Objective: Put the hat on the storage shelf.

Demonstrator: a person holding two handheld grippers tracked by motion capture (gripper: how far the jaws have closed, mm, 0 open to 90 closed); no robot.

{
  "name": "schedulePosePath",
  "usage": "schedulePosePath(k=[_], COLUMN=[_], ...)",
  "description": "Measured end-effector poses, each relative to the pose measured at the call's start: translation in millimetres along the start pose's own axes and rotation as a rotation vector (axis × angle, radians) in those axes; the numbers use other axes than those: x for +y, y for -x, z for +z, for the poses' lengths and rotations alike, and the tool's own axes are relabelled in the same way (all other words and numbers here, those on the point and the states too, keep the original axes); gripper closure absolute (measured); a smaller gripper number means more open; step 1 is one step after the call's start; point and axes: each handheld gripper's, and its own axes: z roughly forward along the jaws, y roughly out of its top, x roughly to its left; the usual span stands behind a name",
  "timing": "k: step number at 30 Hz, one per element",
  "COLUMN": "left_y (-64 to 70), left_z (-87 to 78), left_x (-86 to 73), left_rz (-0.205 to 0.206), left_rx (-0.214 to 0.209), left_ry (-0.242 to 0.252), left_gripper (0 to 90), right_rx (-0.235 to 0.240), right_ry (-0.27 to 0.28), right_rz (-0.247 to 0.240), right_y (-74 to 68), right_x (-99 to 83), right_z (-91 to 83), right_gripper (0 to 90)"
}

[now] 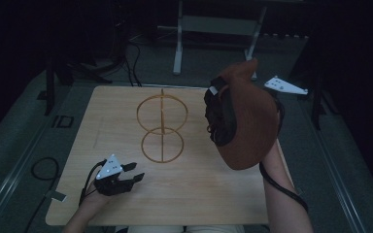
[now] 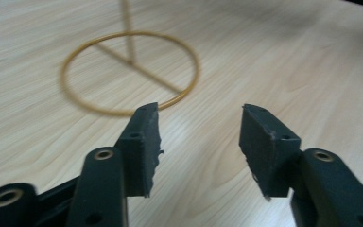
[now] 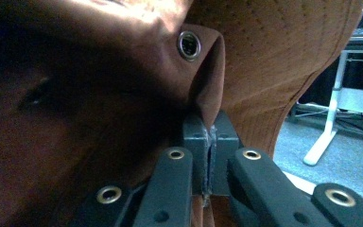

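A brown cap (image 1: 245, 116) hangs in the air over the right side of the wooden table (image 1: 199, 194). My right gripper (image 3: 211, 137) is shut on a fold of the cap's fabric (image 3: 274, 56), just below a metal eyelet (image 3: 189, 45). In the high view the cap hides that gripper except its grey plate (image 1: 285, 86). A gold wire stand (image 1: 162, 127), two rings on an upright post, sits at the table's middle. My left gripper (image 1: 137, 172) rests low near the front left, open and holding nothing (image 2: 199, 137), pointing at the stand's base ring (image 2: 130, 71).
A white-legged frame (image 1: 177, 48) stands on the grey floor beyond the table. Cables (image 1: 43, 167) lie on the floor at the left. A black cable (image 1: 277, 184) trails along the right forearm. Bare table surface lies between the left gripper and the stand.
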Motion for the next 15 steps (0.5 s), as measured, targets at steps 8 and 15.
schedulePosePath(k=[8,15], left_y=[-21.5,-39.9], left_z=[-26.4,-49.1], left_x=[-28.2,-47.8], left_rz=[-0.107,-0.206], left_rx=[0.118,0.250], left_ry=[-0.003,0.025], left_gripper=[38.4,16.0], right_rx=[-0.021,-0.078], right_ry=[-0.015,-0.013], right_rz=[-0.014,-0.080], right_y=[-7.2,-25.2], right_x=[6.2,24.8], right_z=[33.5,61.4], right_gripper=[88.3,88.3])
